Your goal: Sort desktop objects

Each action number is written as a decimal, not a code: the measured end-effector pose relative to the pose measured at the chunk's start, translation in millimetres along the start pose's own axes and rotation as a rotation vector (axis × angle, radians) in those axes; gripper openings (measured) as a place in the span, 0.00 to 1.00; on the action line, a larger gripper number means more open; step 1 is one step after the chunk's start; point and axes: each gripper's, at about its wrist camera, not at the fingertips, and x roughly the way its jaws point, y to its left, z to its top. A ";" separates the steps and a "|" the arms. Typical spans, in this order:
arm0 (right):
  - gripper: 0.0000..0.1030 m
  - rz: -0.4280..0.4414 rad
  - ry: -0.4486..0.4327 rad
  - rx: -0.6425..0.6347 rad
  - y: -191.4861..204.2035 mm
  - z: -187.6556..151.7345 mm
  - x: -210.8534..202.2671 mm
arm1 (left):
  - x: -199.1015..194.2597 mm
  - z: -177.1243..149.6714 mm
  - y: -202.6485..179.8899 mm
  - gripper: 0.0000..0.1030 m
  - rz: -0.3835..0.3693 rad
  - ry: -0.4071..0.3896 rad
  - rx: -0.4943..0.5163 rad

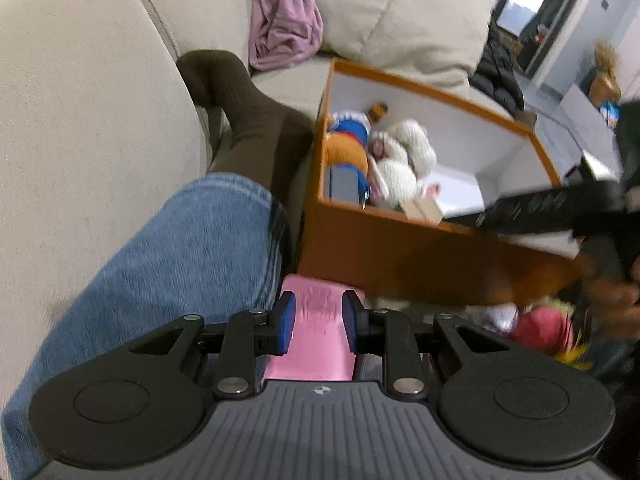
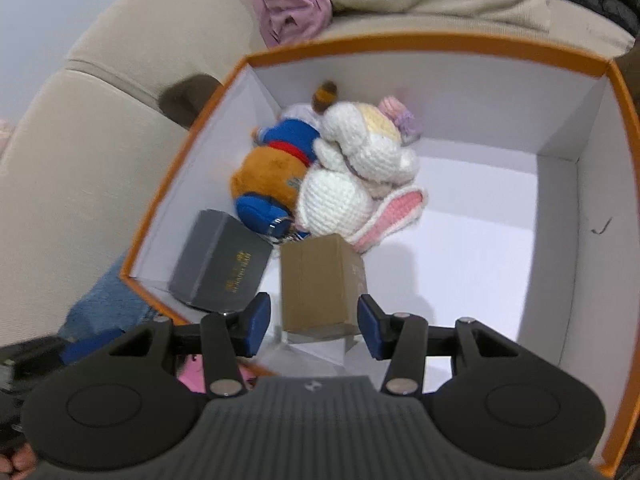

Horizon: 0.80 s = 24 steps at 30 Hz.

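**Operator:** While the orange box (image 2: 616,128) fills my right view, I count what already lies inside: the white crochet rabbit (image 2: 352,176) against the orange-and-blue plush (image 2: 272,168), then the grey box (image 2: 222,264) at the near-left wall, then the small cardboard box (image 2: 320,284) on the white floor just ahead of my right gripper (image 2: 314,326).

**Partner:** Is the right one holding that cardboard box?

**Operator:** No. Its blue pads stand clear on both sides, jaws apart, so I judge it released. I'd lift straight out without clipping the near rim.

**Partner:** And the left?

**Operator:** My left gripper (image 1: 316,326) is closed on a pink flat item (image 1: 316,344), pads pressing its two edges. It sits outside the box, just short of the near wall, beside the jeans leg (image 1: 180,272). It points steeply down.

**Partner:** How do you place it well?

**Operator:** I'd raise it over the rim first, aim for the bare floor at the right, and open only once it's low.
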 end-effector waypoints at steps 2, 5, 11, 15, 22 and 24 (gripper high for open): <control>0.49 0.004 -0.078 -0.041 7.5 -9.9 -20.6 | 3.4 -7.2 -3.8 0.29 0.028 0.018 0.033; 0.49 0.011 -0.186 -0.098 20.3 -29.0 -49.4 | 10.2 -16.1 -11.2 0.29 0.101 0.045 0.090; 0.46 0.052 -0.199 -0.238 45.0 -74.2 -65.1 | 9.4 -34.3 -43.4 0.44 0.192 0.032 0.296; 0.44 0.012 -0.155 -0.298 53.1 -95.7 -49.7 | 11.5 -53.2 -63.8 0.45 0.215 0.059 0.519; 0.44 -0.039 -0.060 -0.211 40.8 -100.5 -22.6 | 30.1 -82.7 -73.1 0.46 0.286 0.131 0.810; 0.44 -0.038 -0.062 -0.211 41.6 -102.0 -24.3 | 37.8 -90.1 -74.8 0.47 0.310 0.157 0.892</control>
